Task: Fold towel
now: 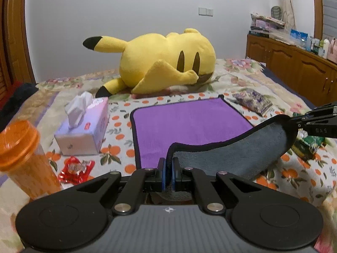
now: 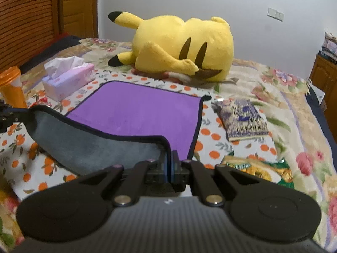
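In the left wrist view, our left tool (image 1: 169,166) is clamped on the near corner of the purple towel (image 1: 185,124), which lies on the bed (image 1: 242,80), grey underside lifted. In the right wrist view, our right tool (image 2: 169,164) pinches the other near corner, beside a tissue box (image 2: 67,80).

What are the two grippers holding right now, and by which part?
Both hold the towel. The left gripper pinches one near corner of its black-trimmed edge, the right gripper the other; the near edge is lifted, grey underside showing.
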`<state>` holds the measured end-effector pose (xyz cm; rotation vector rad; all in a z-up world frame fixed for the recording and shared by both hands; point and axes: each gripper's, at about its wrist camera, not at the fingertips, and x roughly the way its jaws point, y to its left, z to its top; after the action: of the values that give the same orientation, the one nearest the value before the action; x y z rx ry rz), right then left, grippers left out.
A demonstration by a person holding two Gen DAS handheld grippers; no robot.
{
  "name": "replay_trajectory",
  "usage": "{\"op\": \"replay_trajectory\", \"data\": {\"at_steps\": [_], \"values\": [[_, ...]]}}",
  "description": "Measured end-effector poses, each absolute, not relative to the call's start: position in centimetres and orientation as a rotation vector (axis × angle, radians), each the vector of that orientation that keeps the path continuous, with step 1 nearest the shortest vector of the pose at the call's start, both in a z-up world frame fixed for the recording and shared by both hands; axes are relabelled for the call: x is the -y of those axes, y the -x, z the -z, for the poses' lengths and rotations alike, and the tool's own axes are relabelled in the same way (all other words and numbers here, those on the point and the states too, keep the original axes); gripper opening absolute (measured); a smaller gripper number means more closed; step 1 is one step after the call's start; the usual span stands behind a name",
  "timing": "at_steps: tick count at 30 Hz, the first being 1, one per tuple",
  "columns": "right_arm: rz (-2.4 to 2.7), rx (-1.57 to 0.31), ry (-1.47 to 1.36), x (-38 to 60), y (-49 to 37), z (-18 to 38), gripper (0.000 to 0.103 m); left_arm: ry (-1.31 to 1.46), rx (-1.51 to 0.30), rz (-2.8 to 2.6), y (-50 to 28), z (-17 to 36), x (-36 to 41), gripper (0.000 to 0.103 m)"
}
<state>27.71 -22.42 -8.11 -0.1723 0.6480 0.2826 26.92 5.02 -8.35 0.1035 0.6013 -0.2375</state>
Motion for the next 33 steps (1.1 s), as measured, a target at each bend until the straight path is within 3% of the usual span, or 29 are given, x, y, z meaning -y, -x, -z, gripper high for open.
{"op": "replay_trajectory", "data": {"at_steps": [16,33], "values": [[-0.288,-0.557,0.232,21.9,-30.5,5.2,0.003,-0.156,-0.513,0.218,-29.6,4.7,-3.9,0.006],[-0.264,-0.514,0.271,21.2,-34.6,4.6,0.003,-0.179,-0.506,0.194,-34.8,4.5,-3.8,0.006]]}}
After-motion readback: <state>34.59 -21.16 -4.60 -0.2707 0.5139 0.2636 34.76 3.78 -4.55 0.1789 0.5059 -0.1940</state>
